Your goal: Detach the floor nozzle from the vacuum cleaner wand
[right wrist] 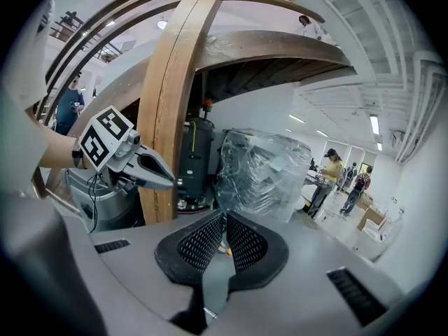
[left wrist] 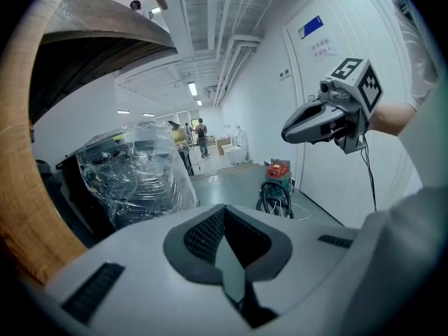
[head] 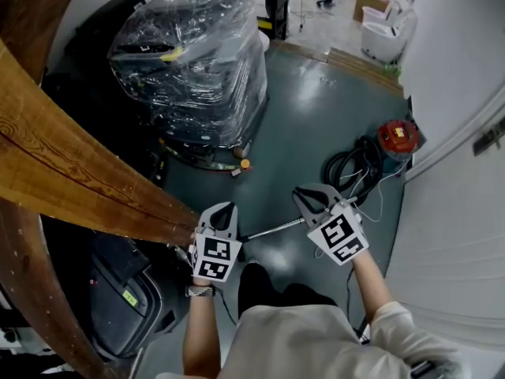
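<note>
A shiny metal wand (head: pixel 276 229) lies low over the floor between my two grippers; I cannot make out a floor nozzle on it. My left gripper (head: pixel 226 210) is shut with nothing in it, its jaws closed together in the left gripper view (left wrist: pixel 224 215). My right gripper (head: pixel 305 197) is also shut and empty, with the pads (right wrist: pixel 210 243) meeting in its own view. Neither gripper touches the wand. The red vacuum cleaner (head: pixel 398 136) stands by the right wall with its black hose (head: pixel 355 168) coiled beside it.
A machine wrapped in clear film (head: pixel 193 61) stands ahead on the left. A curved wooden beam (head: pixel 71 172) sweeps across the left side, above a dark grey machine (head: pixel 118 290). White wall (head: pixel 465 212) at right. People (right wrist: pixel 329 170) stand far off.
</note>
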Demonstrator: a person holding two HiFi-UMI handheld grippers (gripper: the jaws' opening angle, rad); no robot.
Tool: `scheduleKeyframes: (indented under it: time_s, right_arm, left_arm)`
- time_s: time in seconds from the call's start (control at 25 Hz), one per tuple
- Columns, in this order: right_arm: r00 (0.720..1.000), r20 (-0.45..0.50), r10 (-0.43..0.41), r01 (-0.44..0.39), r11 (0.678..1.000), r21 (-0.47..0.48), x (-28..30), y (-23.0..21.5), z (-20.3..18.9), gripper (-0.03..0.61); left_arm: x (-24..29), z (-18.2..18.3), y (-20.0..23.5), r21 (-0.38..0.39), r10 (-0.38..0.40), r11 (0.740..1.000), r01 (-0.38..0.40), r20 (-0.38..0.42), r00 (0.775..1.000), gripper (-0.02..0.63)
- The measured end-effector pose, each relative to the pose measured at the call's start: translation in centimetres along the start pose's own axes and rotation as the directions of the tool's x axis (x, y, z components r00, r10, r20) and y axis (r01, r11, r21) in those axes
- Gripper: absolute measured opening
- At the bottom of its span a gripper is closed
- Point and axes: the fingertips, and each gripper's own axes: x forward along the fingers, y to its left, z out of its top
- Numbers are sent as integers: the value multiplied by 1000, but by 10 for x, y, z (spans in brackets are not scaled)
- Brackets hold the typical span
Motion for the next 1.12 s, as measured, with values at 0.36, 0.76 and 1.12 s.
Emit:
scheduleKeyframes:
  time_s: [0.36,0.76,1.12]
  right_arm:
    - [1000,-3,5,-5,999,-40,28,0,-14,34]
    - [1000,-27,-4,3,998,-58,63,4,-52,34]
    - [1000,-9,-10,10,999,-33,114,14,-112,34]
  left_arm:
    - [29,-27,9,7,-22,1000,22,-11,1000,0]
    - [66,-71,25,-4,-35,999,35,-23,999,0]
    - [106,-141,21,2,-36,999,36,-56,998,0]
